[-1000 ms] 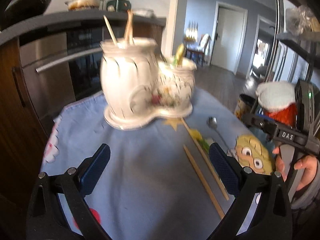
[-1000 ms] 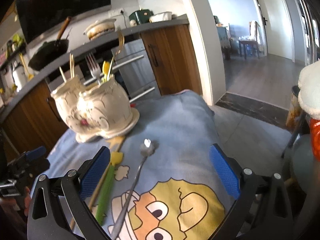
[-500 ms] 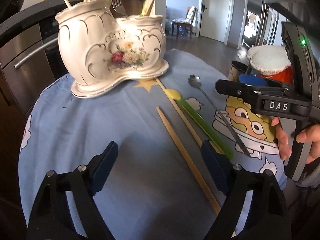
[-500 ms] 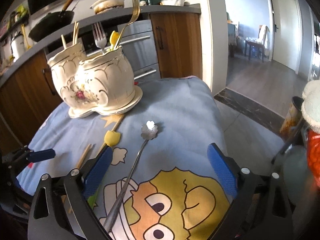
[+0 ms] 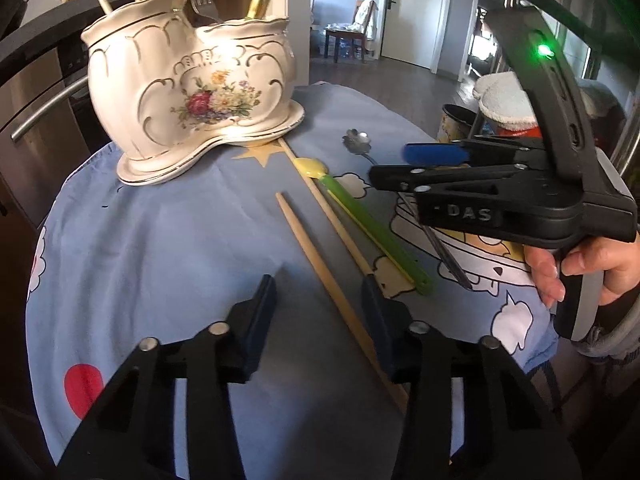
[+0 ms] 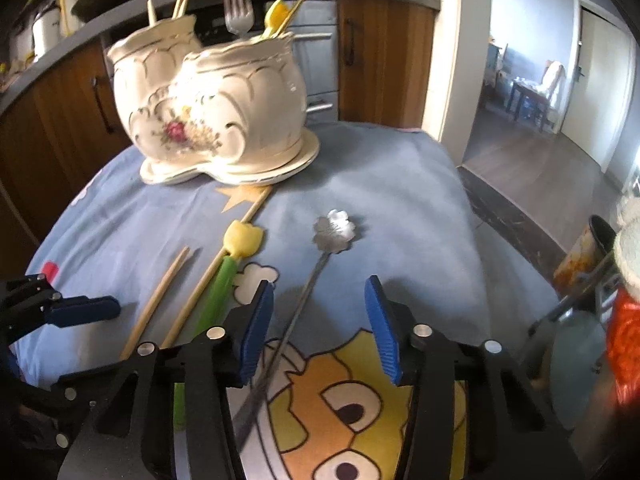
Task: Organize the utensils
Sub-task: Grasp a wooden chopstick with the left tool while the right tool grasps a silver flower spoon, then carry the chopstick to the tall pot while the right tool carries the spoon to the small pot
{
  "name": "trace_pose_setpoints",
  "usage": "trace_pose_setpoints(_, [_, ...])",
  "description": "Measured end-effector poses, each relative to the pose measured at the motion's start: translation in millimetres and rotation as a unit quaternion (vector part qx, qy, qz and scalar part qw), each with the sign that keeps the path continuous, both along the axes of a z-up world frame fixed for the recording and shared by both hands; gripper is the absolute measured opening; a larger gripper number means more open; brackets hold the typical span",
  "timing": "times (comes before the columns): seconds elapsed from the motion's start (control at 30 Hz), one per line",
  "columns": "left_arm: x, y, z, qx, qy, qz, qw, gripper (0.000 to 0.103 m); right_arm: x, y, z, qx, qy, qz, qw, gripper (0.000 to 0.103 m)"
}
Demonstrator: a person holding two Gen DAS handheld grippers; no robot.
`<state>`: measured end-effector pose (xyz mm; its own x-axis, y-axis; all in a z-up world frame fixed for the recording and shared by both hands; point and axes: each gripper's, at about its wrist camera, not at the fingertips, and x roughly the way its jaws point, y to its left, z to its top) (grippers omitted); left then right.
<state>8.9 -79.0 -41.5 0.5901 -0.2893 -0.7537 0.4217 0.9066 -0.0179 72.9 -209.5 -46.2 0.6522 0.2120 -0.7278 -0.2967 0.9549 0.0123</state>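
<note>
A white floral ceramic utensil holder (image 5: 192,92) (image 6: 208,112) stands at the table's far side with forks and chopsticks in it. On the blue cloth lie two wooden chopsticks (image 5: 320,264) (image 6: 160,300), a green spoon with a yellow head (image 5: 372,228) (image 6: 224,276) and a metal flower-head spoon (image 6: 316,264) (image 5: 358,140). My left gripper (image 5: 320,312) is open, low over the cloth, with the nearer chopstick between its fingers. My right gripper (image 6: 320,320) is open, astride the metal spoon's handle.
The round table's cloth (image 5: 160,240) shows cartoon prints. Kitchen cabinets and an oven (image 6: 360,60) stand behind the holder. A tin can (image 6: 584,248) and a red-and-white object (image 5: 508,100) sit off the table's right edge, with a doorway beyond.
Both grippers have moved down and forward toward the cloth and their jaws have narrowed. The left now straddles a chopstick, the right the metal spoon's handle.
</note>
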Motion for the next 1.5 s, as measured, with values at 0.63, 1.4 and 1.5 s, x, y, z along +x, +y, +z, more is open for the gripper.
trace_pose_setpoints(0.63, [15,20,7,0.017,0.005,-0.019,0.9997,0.006,4,-1,6,-0.002,0.002,0.023,1.0,0.004])
trace_pose_setpoints(1.4, [2,66,6,0.014,0.032,-0.025,0.9991,0.007,-6,-10,1,-0.026,0.045,0.068,0.996,0.005])
trace_pose_setpoints(1.5, [3,66,6,0.007,0.029,-0.023,0.9993,0.007,-8,-9,0,-0.022,0.033,0.066,0.997,0.004])
